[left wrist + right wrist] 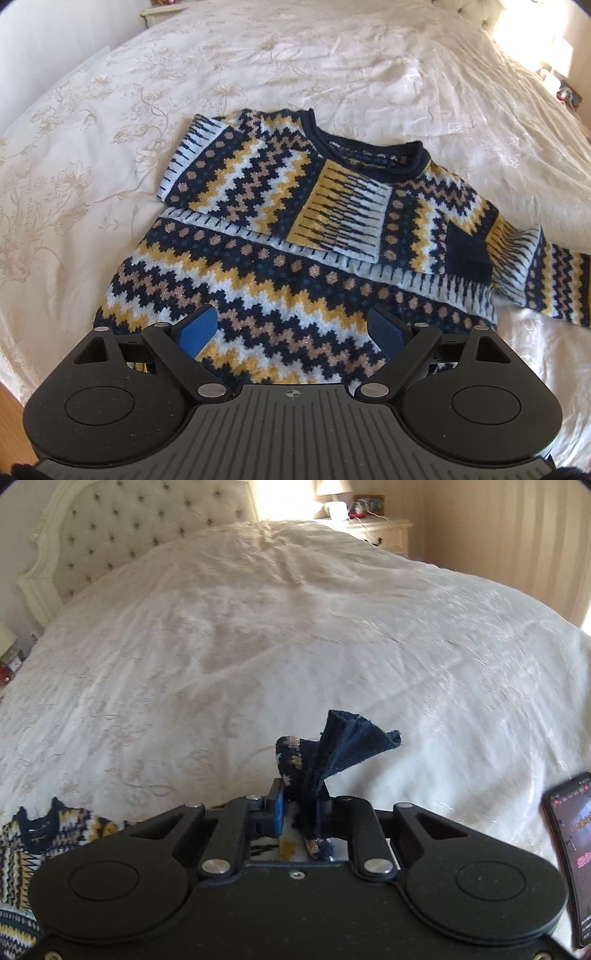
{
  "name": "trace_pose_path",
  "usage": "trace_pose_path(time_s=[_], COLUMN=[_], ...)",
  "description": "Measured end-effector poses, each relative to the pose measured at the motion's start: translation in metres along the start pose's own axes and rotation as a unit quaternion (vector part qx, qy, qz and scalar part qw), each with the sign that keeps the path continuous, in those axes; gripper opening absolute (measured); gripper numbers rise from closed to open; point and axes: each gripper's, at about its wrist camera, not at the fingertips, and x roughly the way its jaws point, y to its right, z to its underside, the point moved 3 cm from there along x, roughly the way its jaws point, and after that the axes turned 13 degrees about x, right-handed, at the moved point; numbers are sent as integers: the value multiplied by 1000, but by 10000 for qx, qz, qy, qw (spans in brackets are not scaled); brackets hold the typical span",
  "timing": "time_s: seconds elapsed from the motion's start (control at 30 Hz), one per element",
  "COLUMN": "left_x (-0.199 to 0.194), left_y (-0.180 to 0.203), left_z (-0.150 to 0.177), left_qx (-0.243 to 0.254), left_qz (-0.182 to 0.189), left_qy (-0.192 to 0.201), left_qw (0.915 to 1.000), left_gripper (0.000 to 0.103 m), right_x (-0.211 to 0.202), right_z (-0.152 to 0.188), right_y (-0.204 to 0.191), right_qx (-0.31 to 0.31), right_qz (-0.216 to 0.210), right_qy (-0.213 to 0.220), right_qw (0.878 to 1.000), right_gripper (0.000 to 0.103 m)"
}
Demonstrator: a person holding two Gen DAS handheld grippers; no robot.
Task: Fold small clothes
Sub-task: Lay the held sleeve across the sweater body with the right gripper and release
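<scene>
A navy, yellow and white patterned knit sweater (pixel 280 236) lies flat on the bed, its left sleeve folded across the chest, its other sleeve stretching out to the right. My left gripper (pixel 291 328) is open and empty, its blue pads just above the sweater's lower hem area. My right gripper (pixel 301 797) is shut on the sweater's navy cuff (pixel 340 746), which sticks up bunched between the pads. Part of the sweater (pixel 22 849) shows at the lower left of the right wrist view.
The cream floral bedspread (pixel 110 155) covers a wide bed with a tufted headboard (pixel 122 528). A phone (pixel 570 853) with a lit screen lies at the right edge. Nightstands stand by the head of the bed, one with a lamp (pixel 369 520).
</scene>
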Motion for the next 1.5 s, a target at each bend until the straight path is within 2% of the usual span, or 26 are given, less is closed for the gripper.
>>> trace_pose_path(time_s=[0.23, 0.4, 0.57, 0.7, 0.93, 1.0, 1.03, 1.07, 1.17, 1.27, 1.5], left_x=[8, 16, 25, 33, 49, 52, 53, 54, 60, 66, 80], left_y=[-31, -61, -98, -126, -169, -173, -173, -173, -169, -159, -124], left_z=[-13, -26, -36, -41, -45, -48, -49, -50, -53, -57, -68], left_qx=[231, 386, 390, 270, -140, -99, -52, 6, 92, 188, 577], left_qz=[154, 202, 311, 492, 1214, 1224, 1211, 1226, 1361, 1484, 1701], left_qy=[85, 151, 200, 240, 445, 454, 466, 476, 433, 389, 369], left_qw=[9996, 9989, 9986, 9981, 9915, 9914, 9915, 9913, 9897, 9880, 9830], left_gripper=[89, 89, 89, 89, 88, 88, 88, 88, 88, 88, 88], right_x=[-17, -12, 1, 17, 36, 35, 33, 32, 29, 29, 41], right_z=[28, 66, 122, 169, 237, 247, 252, 255, 267, 278, 296], right_y=[-119, -198, -258, -294, -323, -326, -328, -329, -326, -315, -276], right_qx=[-374, -501, -637, -848, -1128, -1238, -1304, -1354, -1656, -2039, -2388], right_qz=[-975, -1533, -1876, -1942, -1855, -1845, -1832, -1828, -1589, -1247, -501], right_qy=[-204, -459, -820, -1129, -1471, -1474, -1453, -1447, -1387, -1400, -1681], right_qw=[9943, 9858, 9767, 9707, 9650, 9638, 9635, 9630, 9634, 9609, 9551], right_gripper=[23, 23, 23, 24, 33, 50, 67, 78, 80, 91, 93])
